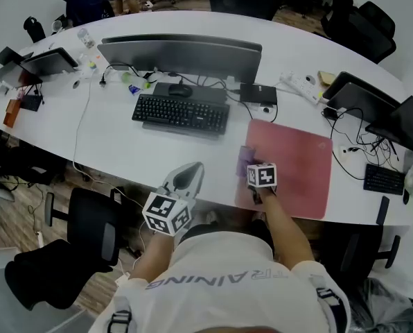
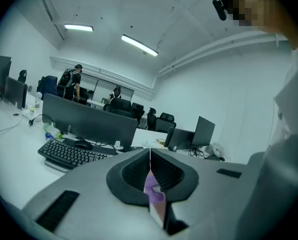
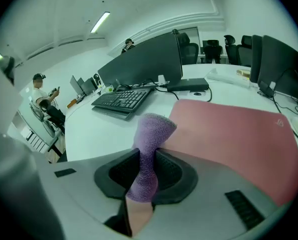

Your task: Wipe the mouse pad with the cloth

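Right gripper (image 3: 146, 158): jaws pinching the purple cloth (image 3: 152, 131) at its bunched waist, the fluffy free end standing just ahead of the jaws at the pink mouse pad (image 3: 239, 134) edge on the desk (image 1: 123, 144). Left gripper (image 2: 150, 156): jaws pressed together, nothing between. Assessment: the cloth looks light, soft and limp, so this mid-bunch hold suits. The pad looks thin and may slide.
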`<state>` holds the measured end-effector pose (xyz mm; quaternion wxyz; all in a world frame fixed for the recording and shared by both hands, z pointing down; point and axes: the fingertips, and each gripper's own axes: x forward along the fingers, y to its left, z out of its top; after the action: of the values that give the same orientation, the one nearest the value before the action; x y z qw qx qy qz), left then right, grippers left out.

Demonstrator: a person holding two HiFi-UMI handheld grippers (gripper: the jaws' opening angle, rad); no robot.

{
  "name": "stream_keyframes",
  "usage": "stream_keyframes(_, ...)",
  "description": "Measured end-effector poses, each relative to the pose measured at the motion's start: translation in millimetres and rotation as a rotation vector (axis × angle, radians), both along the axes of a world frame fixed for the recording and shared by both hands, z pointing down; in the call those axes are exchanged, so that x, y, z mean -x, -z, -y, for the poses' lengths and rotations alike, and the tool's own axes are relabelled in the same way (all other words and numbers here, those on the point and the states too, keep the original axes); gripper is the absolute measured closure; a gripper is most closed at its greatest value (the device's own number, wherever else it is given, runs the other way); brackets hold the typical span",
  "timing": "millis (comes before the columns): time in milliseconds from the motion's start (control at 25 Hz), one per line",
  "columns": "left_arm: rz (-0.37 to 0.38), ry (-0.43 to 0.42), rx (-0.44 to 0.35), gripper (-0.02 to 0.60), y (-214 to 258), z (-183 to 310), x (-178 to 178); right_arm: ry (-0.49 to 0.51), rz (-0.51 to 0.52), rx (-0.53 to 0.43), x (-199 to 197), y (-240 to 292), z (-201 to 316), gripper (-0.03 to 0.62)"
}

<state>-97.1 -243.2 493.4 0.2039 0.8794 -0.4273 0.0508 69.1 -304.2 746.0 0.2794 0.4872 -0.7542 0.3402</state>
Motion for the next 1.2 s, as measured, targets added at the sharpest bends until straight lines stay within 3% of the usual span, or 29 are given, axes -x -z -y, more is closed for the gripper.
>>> stream_keyframes(200,-0.001,-0.004,0.013,0.549,-4,-5,-8,-0.008,-0.02,0.033,-12,-14,2,0.496)
stream_keyframes(400,0.0,-0.011,0.013,0.549,-3,-9,-39,-0.034,0.0,0.039,-40,-15,-3,0.496)
stream_keyframes(1200,-0.006,-0.026,0.012,0.549,4,-30,-211,-0.137,0.02,0.084,-240,-20,-43,0.496)
